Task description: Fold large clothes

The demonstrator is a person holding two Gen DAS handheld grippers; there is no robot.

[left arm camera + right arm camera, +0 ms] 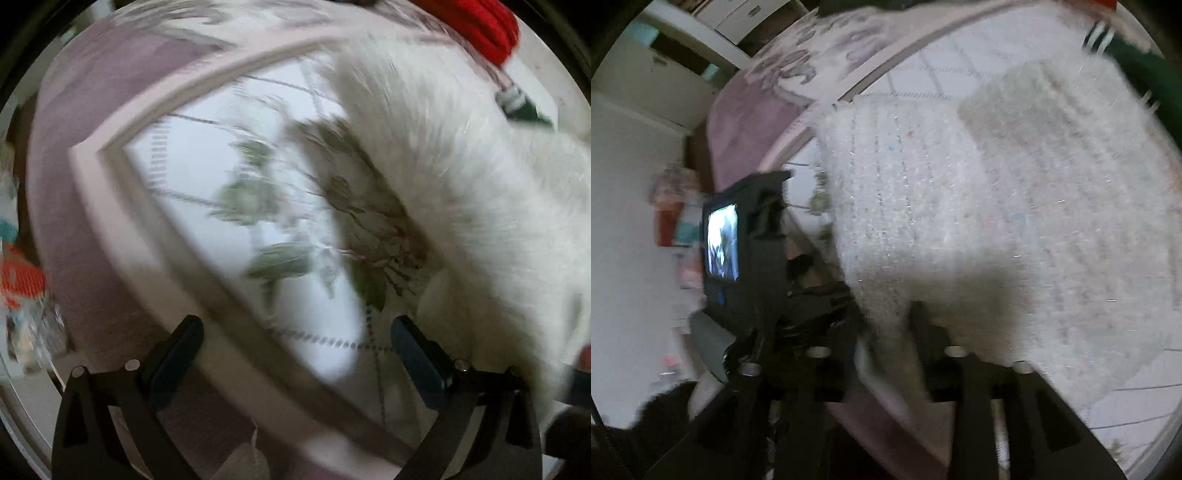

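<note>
A mauve bedspread (92, 206) with a pale band (122, 236) around a white floral centre panel (236, 192) forms the work surface; its edge is seen at the left, with white floor beyond. A white fluffy sweater (997, 206) is laid on the panel, its left edge running close to the pale band. The left gripper (295, 350) is held over bare panel just beside the sweater, fingers spread apart and empty. The right gripper (886, 332) is clamped on the sweater's near edge. A red garment (484, 26) and a green garment (1145, 74) lie at the far side.
</note>
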